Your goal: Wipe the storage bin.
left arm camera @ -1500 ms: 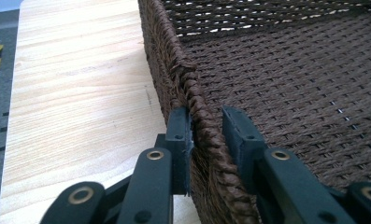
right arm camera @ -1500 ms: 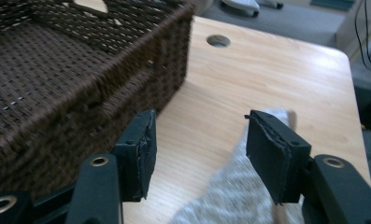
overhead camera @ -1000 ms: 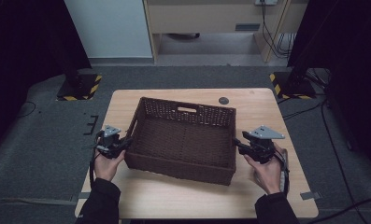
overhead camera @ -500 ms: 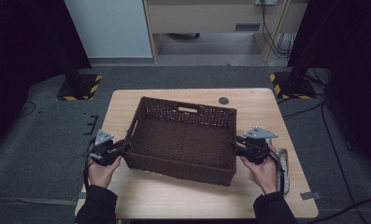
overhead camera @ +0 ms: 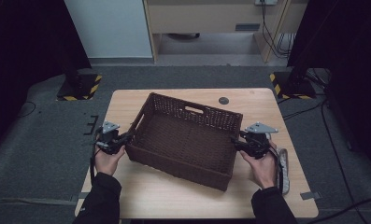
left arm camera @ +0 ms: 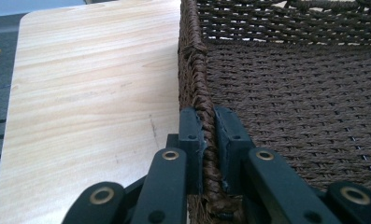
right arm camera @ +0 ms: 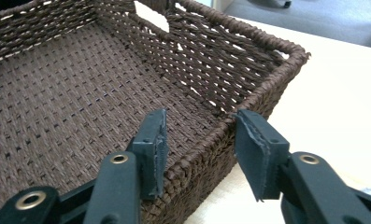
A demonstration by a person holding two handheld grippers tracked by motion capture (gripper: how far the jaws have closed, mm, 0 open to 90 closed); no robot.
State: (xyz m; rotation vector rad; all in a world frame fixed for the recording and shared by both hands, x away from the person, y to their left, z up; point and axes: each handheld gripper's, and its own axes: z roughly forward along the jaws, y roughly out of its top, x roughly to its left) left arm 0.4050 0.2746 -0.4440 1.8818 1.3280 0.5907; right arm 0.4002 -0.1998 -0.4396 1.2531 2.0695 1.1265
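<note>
A dark brown woven basket (overhead camera: 188, 140) sits askew in the middle of the light wooden table (overhead camera: 127, 105). My left gripper (overhead camera: 125, 138) is at its left wall. In the left gripper view that gripper (left arm camera: 209, 140) has just closed, and its pads clamp the braided rim of the basket (left arm camera: 290, 93). My right gripper (overhead camera: 236, 143) is at the right wall. Seen in the right gripper view, this gripper (right arm camera: 202, 149) straddles the basket (right arm camera: 80, 84) rim. Its jaws have just been opening, and a gap shows between the outer pad and the wall.
A small dark round disc (overhead camera: 224, 100) lies on the table behind the basket. A pale strip-like object (overhead camera: 283, 170) lies near the table's right edge by my right hand. Yellow-and-black striped stand bases (overhead camera: 78, 86) sit on the floor beyond the table.
The basket has turned slightly clockwise on the table. Both hands have stayed at its side walls with only small shifts.
</note>
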